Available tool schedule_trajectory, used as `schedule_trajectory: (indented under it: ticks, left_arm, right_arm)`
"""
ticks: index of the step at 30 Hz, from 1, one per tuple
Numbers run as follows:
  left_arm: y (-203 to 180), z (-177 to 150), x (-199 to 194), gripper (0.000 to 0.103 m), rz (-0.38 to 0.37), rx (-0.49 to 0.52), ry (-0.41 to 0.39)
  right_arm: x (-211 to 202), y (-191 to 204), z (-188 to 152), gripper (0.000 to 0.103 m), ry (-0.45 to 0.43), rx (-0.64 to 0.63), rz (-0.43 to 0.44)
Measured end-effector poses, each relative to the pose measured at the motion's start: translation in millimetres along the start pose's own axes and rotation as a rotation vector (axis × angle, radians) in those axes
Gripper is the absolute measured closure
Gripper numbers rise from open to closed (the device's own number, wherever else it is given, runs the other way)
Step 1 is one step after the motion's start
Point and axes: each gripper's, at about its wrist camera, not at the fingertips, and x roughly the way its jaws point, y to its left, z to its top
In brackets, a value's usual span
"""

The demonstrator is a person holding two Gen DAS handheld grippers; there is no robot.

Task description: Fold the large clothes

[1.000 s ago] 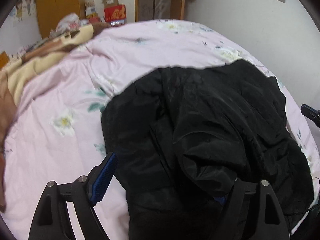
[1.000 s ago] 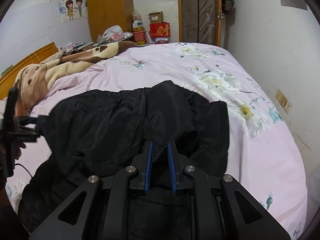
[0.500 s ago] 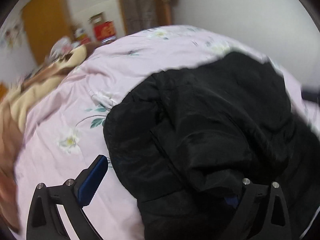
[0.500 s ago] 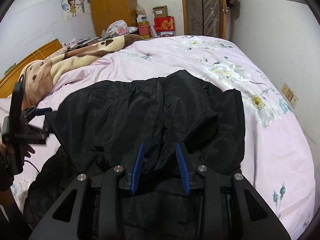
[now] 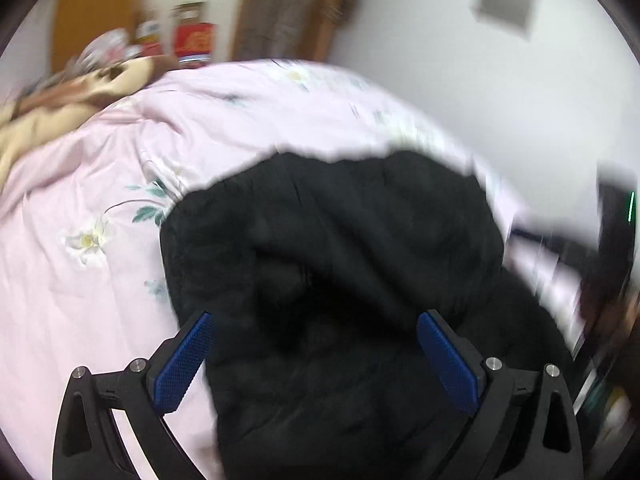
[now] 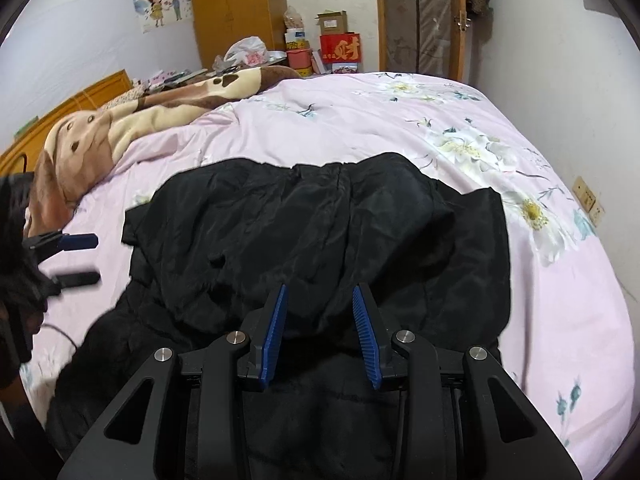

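A large black jacket [image 6: 320,232] lies crumpled on the pink flowered bed [image 6: 400,120], its hem toward the far side. My right gripper [image 6: 320,288] hovers over the jacket's near part. Its blue pads [image 6: 276,332] stand a little apart, with nothing pinched between them. In the left wrist view, which is blurred, the jacket [image 5: 340,260] fills the middle. My left gripper [image 5: 316,316] stands wide open over the jacket's left edge, both pads bare. The right wrist view shows the left gripper [image 6: 96,259] at the far left, beside the jacket.
A brown and cream blanket [image 6: 120,128] lies along the bed's far left by a wooden headboard [image 6: 80,96]. Boxes [image 6: 340,48] and a wardrobe [image 6: 236,12] stand behind the bed. A wall with sockets [image 6: 588,200] closes the right side.
My right gripper's jaws have parted from nearly shut. My left gripper's jaws widened, and its right finger came out from under the jacket fold. The left view has swung and blurred.
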Motion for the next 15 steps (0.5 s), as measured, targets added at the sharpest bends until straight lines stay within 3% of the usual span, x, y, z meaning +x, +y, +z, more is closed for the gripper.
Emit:
schedule_trajectory:
  ticks: [3,7,10,13,15]
  left_arm:
    - [-2.2,27.0,9.3,0.001,0.005,-0.088,-0.018]
    - [-19.7,45.1,36.9,0.004,0.053,-0.094,0.004]
    - [-24.3,43.7,62.3,0.008,0.073,-0.119,0.039]
    - [-21.1,34.6,94.0,0.014,0.19,-0.128,0.131]
    - [-16.5,25.0,103.8,0.014,0.214,-0.135,0.15]
  right_arm:
    - [10.4,5.1,9.4,0.068,-0.01,0.003,0.001]
    - [27.8,16.3,21.2,0.067,-0.025,-0.027,-0.002]
    - [45.8,18.5,26.4,0.066,-0.019,-0.037,0.004]
    - [68.6,10.8,23.4,0.061,0.013,-0.029,-0.056]
    - [83.4,-1.2,16.7,0.061,0.051,-0.005,-0.089]
